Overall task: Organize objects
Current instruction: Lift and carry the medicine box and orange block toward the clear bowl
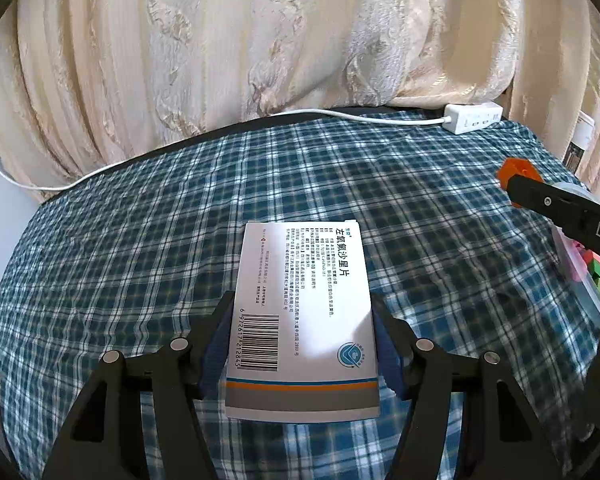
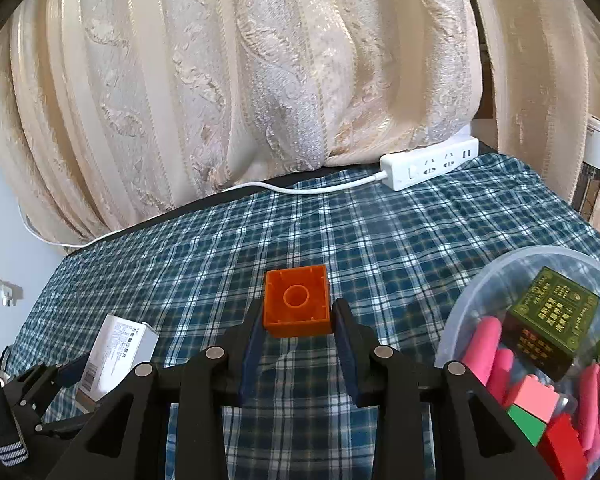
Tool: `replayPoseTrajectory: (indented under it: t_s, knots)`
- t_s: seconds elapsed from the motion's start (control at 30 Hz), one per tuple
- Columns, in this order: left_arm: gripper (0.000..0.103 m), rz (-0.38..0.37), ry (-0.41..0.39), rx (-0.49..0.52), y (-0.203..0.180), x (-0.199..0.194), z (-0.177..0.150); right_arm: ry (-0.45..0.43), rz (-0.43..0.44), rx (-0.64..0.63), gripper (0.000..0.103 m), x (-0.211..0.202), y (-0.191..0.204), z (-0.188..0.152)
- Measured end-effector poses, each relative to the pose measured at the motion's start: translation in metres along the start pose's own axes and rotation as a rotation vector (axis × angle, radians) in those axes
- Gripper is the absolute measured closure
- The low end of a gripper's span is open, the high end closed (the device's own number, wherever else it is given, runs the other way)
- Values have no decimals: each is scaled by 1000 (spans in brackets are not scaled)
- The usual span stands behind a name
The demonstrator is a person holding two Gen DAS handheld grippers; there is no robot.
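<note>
**Medicine box and orange brick held over plaid-covered table**

At the left, a white medicine box (image 1: 302, 320) printed with a barcode and Chinese text is pinched between the blue pads of the left gripper (image 1: 302, 344), its long sides pressed by both jaws and its far end reaching out past the fingertips above the blue plaid tablecloth (image 1: 140, 240). In the right wrist view the same box (image 2: 116, 354) is seen low at the left edge, clamped in that gripper.

At the centre, an orange building brick (image 2: 297, 306) is gripped by the right gripper (image 2: 298, 320), the jaws drawn nearly together and pressed on its two sides, its hollow underside turned toward the camera. It is held above the cloth.

To the right, a clear plastic bowl (image 2: 472, 292) is set on the cloth, just beside the right gripper. A dark green box (image 2: 550, 320), pink pieces (image 2: 484, 344) and red, pink and green blocks (image 2: 540, 416) are held in it.

At the back, a white power strip (image 2: 428, 164) with its cable is laid along the table's far edge, against a cream patterned curtain (image 2: 260, 80).
</note>
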State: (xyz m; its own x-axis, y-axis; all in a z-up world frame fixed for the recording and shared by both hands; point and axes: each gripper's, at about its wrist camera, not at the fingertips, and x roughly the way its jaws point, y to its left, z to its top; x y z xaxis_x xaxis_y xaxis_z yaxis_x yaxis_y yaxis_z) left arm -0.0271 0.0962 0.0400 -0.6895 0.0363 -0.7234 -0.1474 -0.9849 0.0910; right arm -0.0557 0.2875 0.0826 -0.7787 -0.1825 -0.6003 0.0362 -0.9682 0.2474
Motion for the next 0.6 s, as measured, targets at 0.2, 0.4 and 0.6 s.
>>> replayPoseTrajectory:
  t_s: [0.2, 0.4, 0.6]
  knots:
    - [39, -23, -13, 22, -12, -10, -1, -21, 0, 51, 67, -16, -17, -3]
    - [39, -61, -26, 47, -27, -20, 1, -54, -29, 106, 67, -38, -41, -6]
    - [39, -100, -29, 70, -43, -25, 4, -80, -83, 145, 67, -64, -72, -9]
